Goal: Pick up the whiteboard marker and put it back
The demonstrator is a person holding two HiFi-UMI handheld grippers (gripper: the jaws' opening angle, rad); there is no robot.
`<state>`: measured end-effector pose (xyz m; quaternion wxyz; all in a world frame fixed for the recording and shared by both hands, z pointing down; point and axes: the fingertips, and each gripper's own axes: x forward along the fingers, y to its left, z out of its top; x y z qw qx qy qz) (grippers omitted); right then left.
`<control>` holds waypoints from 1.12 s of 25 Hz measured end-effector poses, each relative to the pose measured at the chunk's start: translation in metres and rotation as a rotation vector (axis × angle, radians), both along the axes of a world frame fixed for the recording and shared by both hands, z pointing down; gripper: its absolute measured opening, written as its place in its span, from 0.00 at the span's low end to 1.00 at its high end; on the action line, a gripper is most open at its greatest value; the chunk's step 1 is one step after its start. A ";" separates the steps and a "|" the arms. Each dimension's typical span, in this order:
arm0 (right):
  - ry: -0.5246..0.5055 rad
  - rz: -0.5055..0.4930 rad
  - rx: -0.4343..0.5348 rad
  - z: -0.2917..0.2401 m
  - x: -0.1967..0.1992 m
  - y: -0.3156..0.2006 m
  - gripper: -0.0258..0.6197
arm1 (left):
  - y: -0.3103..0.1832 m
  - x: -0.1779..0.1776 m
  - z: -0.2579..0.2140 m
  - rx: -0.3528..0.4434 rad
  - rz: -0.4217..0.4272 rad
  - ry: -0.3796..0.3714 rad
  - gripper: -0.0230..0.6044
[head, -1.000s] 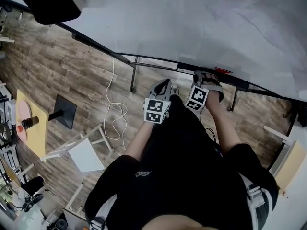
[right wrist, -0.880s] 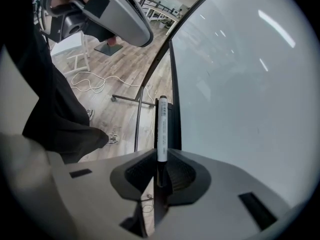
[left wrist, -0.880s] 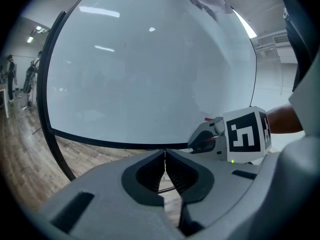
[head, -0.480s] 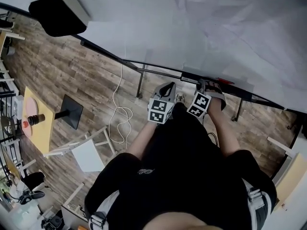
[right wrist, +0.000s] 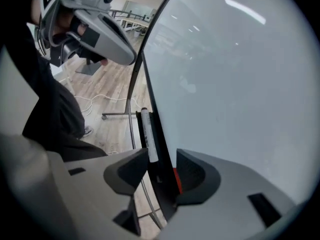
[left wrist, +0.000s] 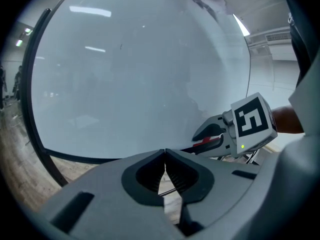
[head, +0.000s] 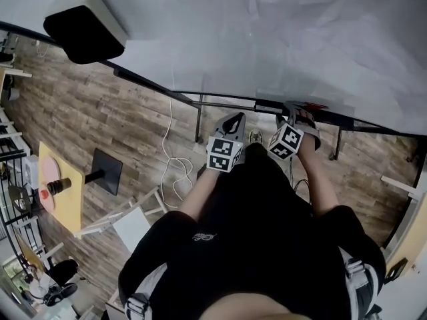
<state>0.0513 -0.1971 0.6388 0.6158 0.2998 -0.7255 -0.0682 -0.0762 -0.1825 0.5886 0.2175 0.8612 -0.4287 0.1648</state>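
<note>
Right tongs [right wrist: 161,158] just popped open with the white-barrelled whiteboard marker [right wrist: 148,133] lying between them, long axis straight ahead along the black tray [right wrist: 163,189]; left tongs [left wrist: 164,154] closed, empty.

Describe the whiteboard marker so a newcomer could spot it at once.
Under the whiteboard runs a black tray. The marker lies along it, between the just-opened jaws of the right gripper. It has a white barrel, unlike the red item beside it.
</note>
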 end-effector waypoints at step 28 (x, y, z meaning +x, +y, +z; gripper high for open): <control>-0.834 0.684 0.708 -0.196 -0.056 0.148 0.04 | 0.108 -0.020 -0.119 0.270 0.193 0.205 0.05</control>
